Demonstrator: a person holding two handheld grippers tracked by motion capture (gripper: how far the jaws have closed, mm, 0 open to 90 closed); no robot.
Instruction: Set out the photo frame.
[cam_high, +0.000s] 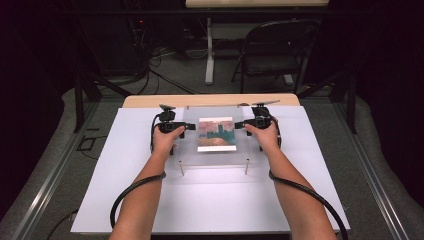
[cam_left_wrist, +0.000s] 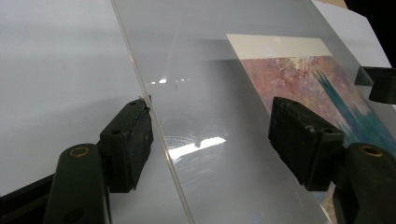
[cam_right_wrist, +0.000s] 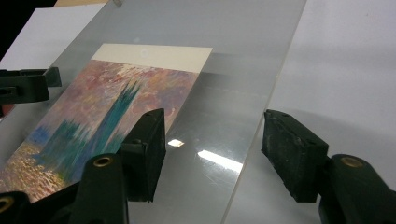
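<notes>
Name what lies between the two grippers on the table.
Between the left gripper and the right gripper lies a clear acrylic sheet over a painted picture, seen in the high view.

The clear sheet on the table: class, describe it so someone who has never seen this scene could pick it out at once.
Start at the large white board covering the table. At its far middle, between the left tongs and right tongs, a clear acrylic sheet rests on slim metal posts. It alone is see-through: a painted print of pink sky and teal towers shows through it.
</notes>
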